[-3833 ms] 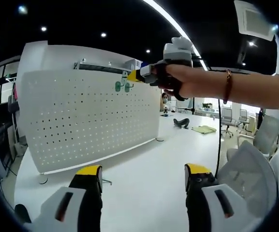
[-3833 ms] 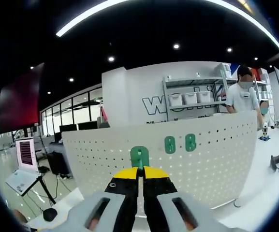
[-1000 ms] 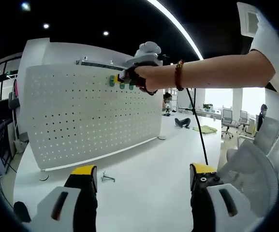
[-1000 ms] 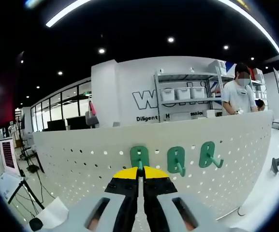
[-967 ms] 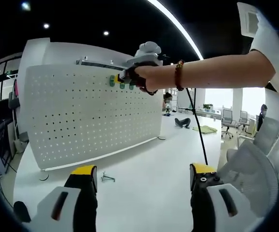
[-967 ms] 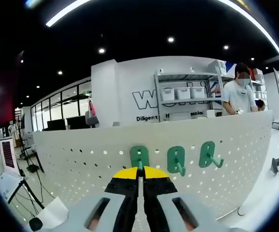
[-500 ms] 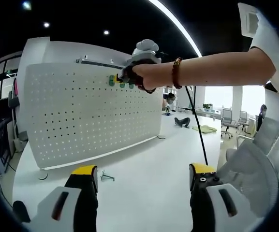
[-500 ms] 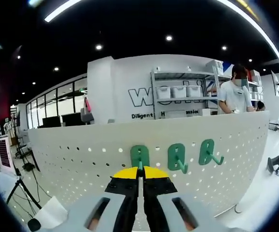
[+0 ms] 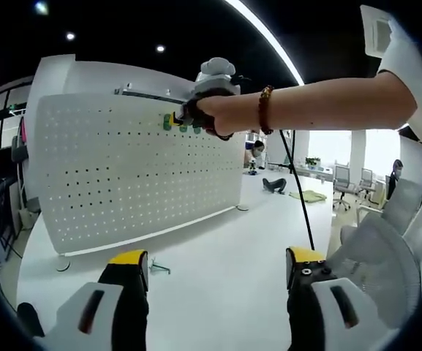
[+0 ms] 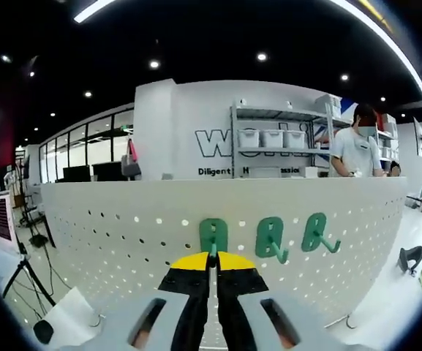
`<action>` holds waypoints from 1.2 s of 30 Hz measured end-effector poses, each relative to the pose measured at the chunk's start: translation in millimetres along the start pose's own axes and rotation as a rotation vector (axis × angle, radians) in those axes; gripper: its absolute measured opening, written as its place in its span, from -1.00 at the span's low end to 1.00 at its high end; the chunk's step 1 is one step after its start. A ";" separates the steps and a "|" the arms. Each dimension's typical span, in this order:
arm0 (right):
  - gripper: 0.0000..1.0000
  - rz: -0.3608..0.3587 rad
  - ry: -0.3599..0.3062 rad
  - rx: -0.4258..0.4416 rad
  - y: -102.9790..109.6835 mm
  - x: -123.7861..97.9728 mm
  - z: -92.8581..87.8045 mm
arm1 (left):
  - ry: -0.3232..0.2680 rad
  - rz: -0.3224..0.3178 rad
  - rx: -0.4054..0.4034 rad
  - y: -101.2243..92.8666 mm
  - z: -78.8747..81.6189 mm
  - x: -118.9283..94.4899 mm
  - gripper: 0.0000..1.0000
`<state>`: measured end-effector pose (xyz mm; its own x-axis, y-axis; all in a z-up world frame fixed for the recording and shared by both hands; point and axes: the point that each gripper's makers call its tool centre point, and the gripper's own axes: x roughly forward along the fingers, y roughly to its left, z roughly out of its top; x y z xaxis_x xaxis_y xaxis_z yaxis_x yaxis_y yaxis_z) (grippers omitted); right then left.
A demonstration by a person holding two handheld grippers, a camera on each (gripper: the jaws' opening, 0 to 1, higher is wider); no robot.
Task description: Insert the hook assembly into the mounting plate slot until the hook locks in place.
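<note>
In the right gripper view, the right hand-held gripper (image 10: 211,265) rises from the bottom centre with its yellow-tipped jaws pressed together on the green hook (image 10: 212,237), which sits at centre frame against the white perforated mounting plate (image 10: 123,241). Two more green hooks (image 10: 271,238) already hang on the plate just to the right of it, in the same row near the plate's top edge. Whether the held hook's tabs have entered the holes or merely rest on the face cannot be told from here.

In the left gripper view, the left hand-held gripper (image 9: 211,274) stands at the bottom of the frame with its jaws wide apart and nothing between them, hovering over the white tabletop (image 9: 218,256). The person's outstretched arm (image 9: 328,102) crosses the upper half of the frame and holds the right gripper at the plate's upper edge. A small metal piece (image 9: 158,268) lies on the tabletop near the plate's foot.

The risks seem to be these: the plate stands free on small feet and the left gripper does not brace it, so a hard push high up may tip or slide it; a slight misalignment may leave the hook unlocked; and releasing early could drop it.
</note>
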<state>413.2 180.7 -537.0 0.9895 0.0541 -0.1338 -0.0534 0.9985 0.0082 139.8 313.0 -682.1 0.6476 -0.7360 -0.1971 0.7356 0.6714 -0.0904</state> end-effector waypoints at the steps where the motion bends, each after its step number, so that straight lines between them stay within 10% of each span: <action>1: -0.97 0.003 0.001 -0.001 0.2 -0.2 -0.1 | 0.001 0.000 0.001 -0.3 -0.1 0.1 0.58; 36: -0.45 0.170 -0.014 -0.041 17.8 -28.0 -8.8 | -0.013 0.022 0.005 -11.7 18.9 -3.2 0.58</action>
<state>383.4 197.0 -541.8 0.9675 0.2227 -0.1199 -0.2256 0.9741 -0.0111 132.8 305.9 -661.9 0.6663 -0.7220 -0.1864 0.7219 0.6872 -0.0814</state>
